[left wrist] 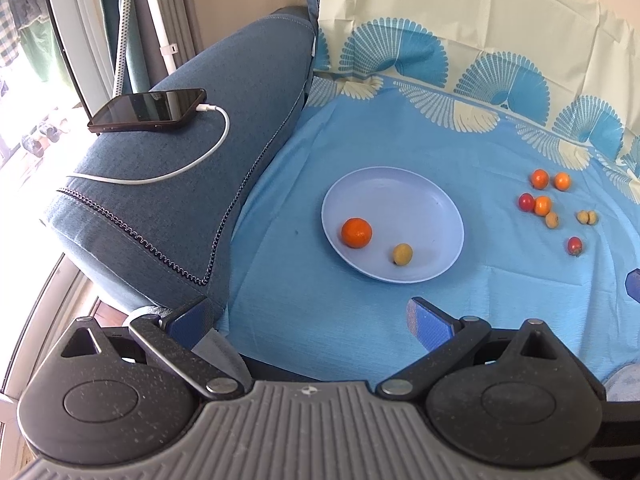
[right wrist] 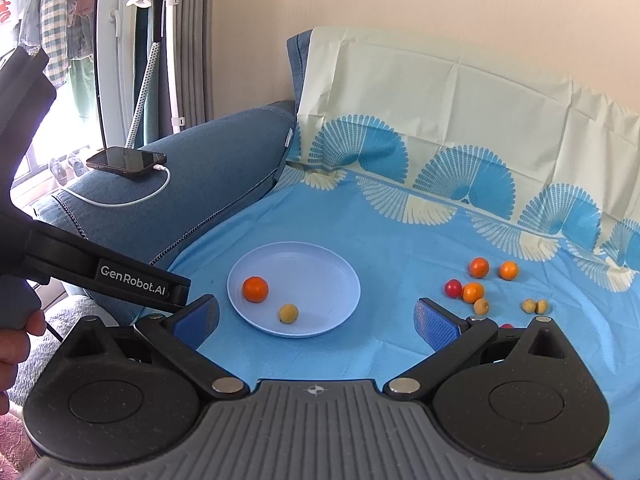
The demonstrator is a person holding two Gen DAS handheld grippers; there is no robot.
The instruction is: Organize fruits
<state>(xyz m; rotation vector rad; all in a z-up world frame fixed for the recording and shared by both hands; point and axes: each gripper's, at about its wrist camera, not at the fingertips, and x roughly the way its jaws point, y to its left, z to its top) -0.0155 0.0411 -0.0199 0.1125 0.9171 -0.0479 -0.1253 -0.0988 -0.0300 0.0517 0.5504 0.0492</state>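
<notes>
On the blue cloth spread over the sofa seat (right wrist: 360, 360), the lilac plate (right wrist: 320, 264) already holds one mandarin (right wrist: 255, 289) and one small yellow-brown fruit (right wrist: 289, 313). The loose fruits (left wrist: 554, 208) lie well apart from the plate, off to its right: three small oranges, two red ones, three tan ones. My left claw (left wrist: 312, 314) hangs wide and empty, low and short of the plate. My right claw (right wrist: 316, 316) is equally wide, nothing between its pads, and sits back from the plate too.

Risks I note from here:
- The cloth is soft and laid over cushion; pressing down beside a round fruit could dent the seat and set neighbours rolling, judged from the close cluster where a red fruit (right wrist: 453, 288) sits just beside an orange one (right wrist: 473, 291).
- The two touching tan fruits (right wrist: 535, 306) are small; a wide closure may take both or flick one away.
- Dropping fruit on the shallow plate could knock the mandarin over the rim.
- The left tool's body crosses the right view's left side; the two tools could collide if both go for the pile
</notes>
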